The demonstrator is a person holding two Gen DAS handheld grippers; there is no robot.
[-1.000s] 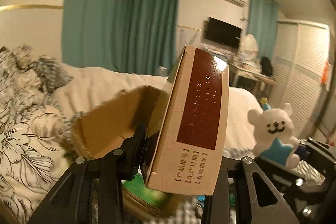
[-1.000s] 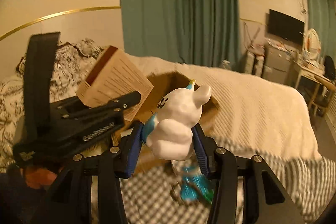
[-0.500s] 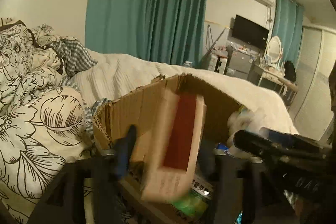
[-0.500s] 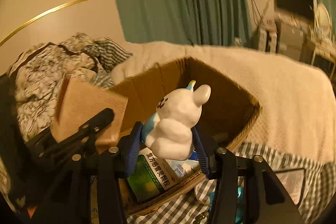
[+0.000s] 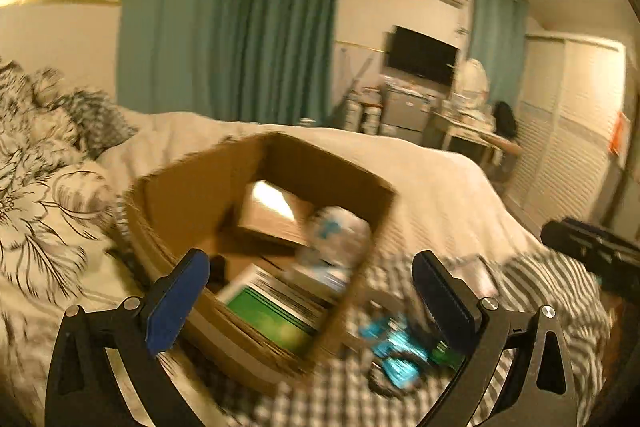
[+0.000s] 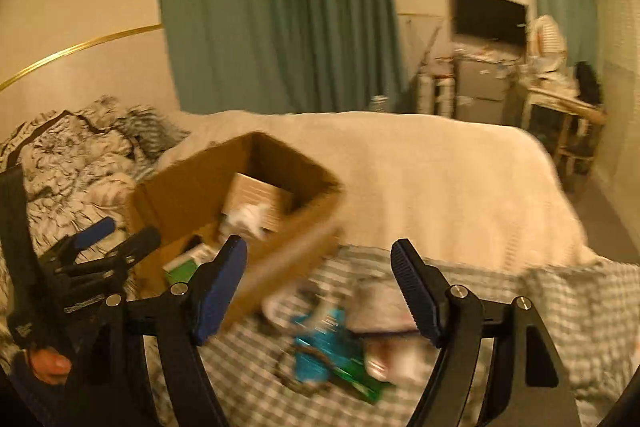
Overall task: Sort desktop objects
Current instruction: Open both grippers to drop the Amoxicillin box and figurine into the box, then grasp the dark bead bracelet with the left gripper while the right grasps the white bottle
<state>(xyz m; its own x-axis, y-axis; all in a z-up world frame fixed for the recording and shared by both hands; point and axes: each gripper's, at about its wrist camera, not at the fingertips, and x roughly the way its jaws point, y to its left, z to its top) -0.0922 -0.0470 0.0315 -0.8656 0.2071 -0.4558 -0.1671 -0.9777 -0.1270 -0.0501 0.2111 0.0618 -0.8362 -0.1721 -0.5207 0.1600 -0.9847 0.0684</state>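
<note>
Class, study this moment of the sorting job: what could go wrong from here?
1. The cardboard box sits on soft bedding, so it might tip.
2. The white toy lies loosely on other items and could roll.
3. The blue packet is blurred among clutter, so the next grasp may miss.

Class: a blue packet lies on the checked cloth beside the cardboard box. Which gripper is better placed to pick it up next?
Probably the right gripper: its opening, empty jaws frame the blue packet; the left gripper frames the cardboard box.
</note>
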